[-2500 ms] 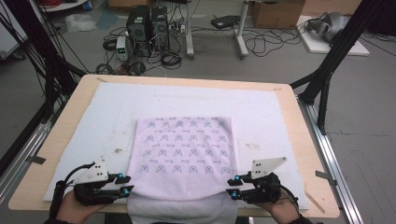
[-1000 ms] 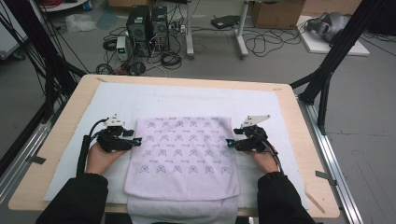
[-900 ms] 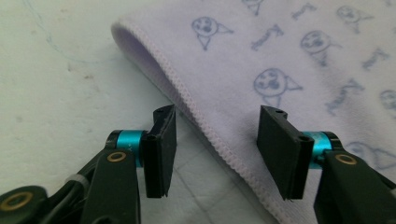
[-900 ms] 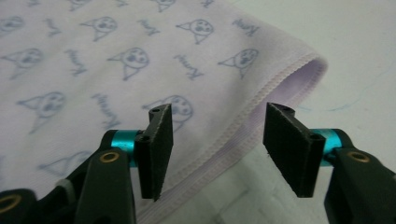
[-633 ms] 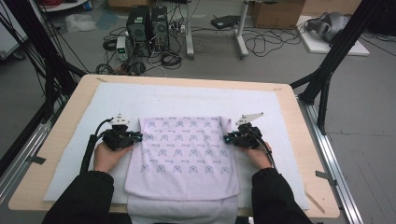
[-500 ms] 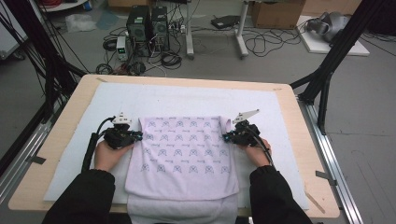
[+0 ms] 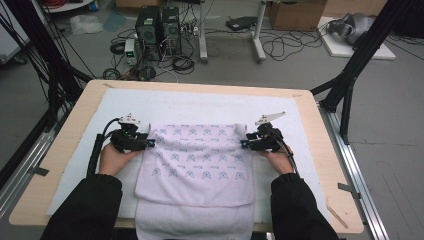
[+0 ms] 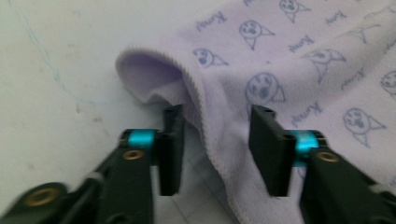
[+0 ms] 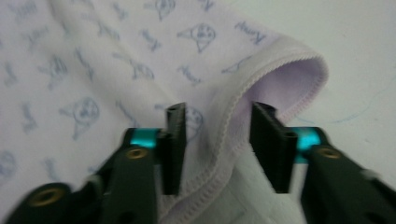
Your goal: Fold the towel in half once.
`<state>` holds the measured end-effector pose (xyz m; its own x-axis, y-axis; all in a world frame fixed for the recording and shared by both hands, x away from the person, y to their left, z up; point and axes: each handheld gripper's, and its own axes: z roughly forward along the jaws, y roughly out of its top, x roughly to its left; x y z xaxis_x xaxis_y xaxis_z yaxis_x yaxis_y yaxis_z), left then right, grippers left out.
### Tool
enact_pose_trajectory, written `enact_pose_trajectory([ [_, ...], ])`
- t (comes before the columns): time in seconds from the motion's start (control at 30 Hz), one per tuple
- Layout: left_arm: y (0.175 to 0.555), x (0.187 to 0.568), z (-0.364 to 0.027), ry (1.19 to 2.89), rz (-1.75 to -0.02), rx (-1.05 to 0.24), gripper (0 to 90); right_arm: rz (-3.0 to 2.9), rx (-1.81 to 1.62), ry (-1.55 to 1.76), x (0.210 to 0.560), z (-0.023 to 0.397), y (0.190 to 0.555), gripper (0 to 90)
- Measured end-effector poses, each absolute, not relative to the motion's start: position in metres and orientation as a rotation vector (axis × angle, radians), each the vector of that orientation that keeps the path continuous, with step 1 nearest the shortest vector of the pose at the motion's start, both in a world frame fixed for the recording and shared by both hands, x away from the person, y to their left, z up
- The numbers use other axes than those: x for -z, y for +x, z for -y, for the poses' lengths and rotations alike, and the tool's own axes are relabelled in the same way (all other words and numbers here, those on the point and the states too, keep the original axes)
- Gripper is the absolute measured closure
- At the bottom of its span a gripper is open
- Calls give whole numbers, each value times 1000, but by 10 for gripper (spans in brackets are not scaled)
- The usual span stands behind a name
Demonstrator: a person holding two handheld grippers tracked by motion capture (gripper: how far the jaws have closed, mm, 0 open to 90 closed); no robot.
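Wooden bench (image 7: 75, 115) under a white mat (image 7: 200, 102), with computers and cables on the floor beyond its far edge. On the mat lies a lilac printed towel (image 7: 200, 160), folded over on itself, its near end hanging off the bench's near edge. The fold runs left to right across the bench, parallel to the far edge.

At the left end of that fold is the left gripper (image 7: 148, 143); its jaws have just been opening, and they stand apart astride the towel's hemmed edge without pressing it. At the right end, the right gripper (image 7: 244, 144) mirrors it, jaws also just opened, with the hem loose between them. Both point inward at the towel. In each gripper view the corner (image 8: 149, 74) of the fold stands up just ahead of the jaws, so each hand is nearest its own corner.
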<state>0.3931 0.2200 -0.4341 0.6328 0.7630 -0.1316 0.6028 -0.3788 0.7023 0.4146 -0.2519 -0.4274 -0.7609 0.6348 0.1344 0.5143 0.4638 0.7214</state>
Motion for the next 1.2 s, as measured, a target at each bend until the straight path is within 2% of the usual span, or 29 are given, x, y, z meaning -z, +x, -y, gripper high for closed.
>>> enact_pose_trajectory([
  [0.07, 393, 438, -218, 2119, -1078, -280, 445, -2516, -1161, 1023, 430, 250, 417, 424],
  [0.13, 392, 437, -214, 2142, -1072, -342, 504, -2494, -1100, 1034, 434, 247, 419, 411],
  [0.2, 392, 438, -213, 2125, -1076, -329, 605, -2507, -1068, 1076, 443, 244, 424, 467],
  [0.27, 392, 440, -210, 2105, -1053, -282, 793, -2492, -1060, 1092, 442, 245, 424, 567],
  [0.3, 392, 440, -208, 2103, -1056, -293, 832, -2511, -1077, 1079, 441, 244, 424, 730],
  [0.33, 393, 440, -207, 2095, -1063, -291, 842, -2560, -1124, 1065, 441, 244, 424, 815],
  [0.37, 393, 440, -208, 2089, -1062, -287, 847, -2557, -1110, 1061, 441, 240, 423, 826],
  [0.53, 394, 426, -205, 2057, -1032, -415, 857, -2523, -1058, 971, 425, 236, 423, 843],
  [0.7, 411, 369, -208, 1969, -992, -578, 857, -2363, -1107, 895, 368, 234, 431, 845],
  [0.77, 421, 352, -208, 1947, -1000, -611, 840, -2302, -1118, 882, 349, 236, 437, 810],
  [0.8, 428, 350, -207, 1967, -1032, -613, 763, -2280, -1118, 903, 345, 237, 442, 663],
  [0.83, 432, 351, -207, 1984, -1073, -604, 626, -2258, -1109, 949, 345, 239, 448, 525],
  [0.87, 434, 356, -208, 1987, -1098, -577, 552, -2248, -1117, 984, 348, 241, 452, 448],
  [0.9, 433, 363, -208, 1991, -1107, -552, 527, -2256, -1116, 1030, 354, 242, 454, 411],
  [1.07, 412, 395, -214, 2054, -1065, -476, 523, -2404, -1098, 985, 388, 240, 436, 399],
  [1.2, 390, 405, -218, 2053, -1011, -439, 524, -2469, -1126, 931, 399, 241, 410, 414],
])
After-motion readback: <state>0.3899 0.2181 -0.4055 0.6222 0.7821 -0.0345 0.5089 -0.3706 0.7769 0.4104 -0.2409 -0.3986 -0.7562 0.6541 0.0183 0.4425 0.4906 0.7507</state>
